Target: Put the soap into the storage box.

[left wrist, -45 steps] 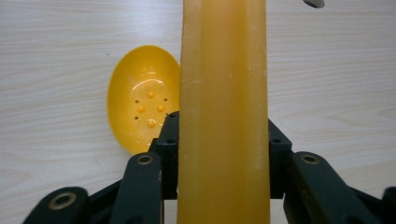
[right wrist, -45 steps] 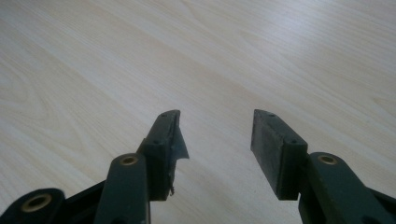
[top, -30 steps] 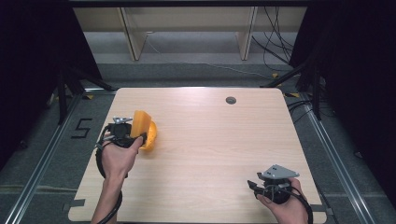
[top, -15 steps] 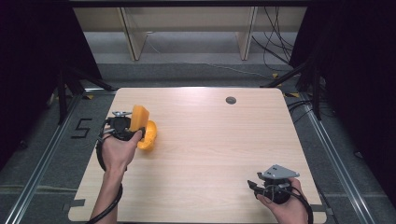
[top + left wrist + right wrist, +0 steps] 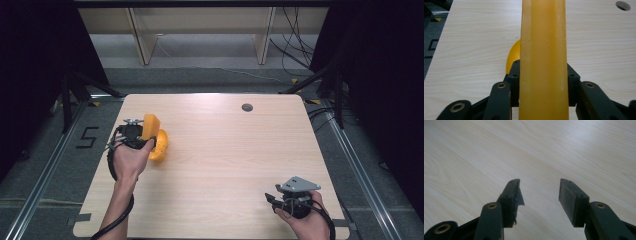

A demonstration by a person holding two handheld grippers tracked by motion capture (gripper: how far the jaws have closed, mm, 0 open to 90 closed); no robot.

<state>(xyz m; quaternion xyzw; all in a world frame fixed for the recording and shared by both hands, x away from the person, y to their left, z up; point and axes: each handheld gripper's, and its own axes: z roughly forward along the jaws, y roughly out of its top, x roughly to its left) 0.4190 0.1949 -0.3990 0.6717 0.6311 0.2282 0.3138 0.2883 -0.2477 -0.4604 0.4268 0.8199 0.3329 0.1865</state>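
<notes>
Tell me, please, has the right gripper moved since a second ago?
No. The right gripper stays by the table's near right corner.

counts: 2 black two-jaw handheld grippers, one mid left, one lower right. 2 orange plastic pieces at mid left: one flat-ended block and one rounded bowl-like piece just beside it. 1 light wooden table, with 1 round dark hole in its upper right.

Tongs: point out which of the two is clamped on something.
The left tongs, at the table's left edge, are shut on the orange piece; the right tongs stand open over bare wood.
</notes>
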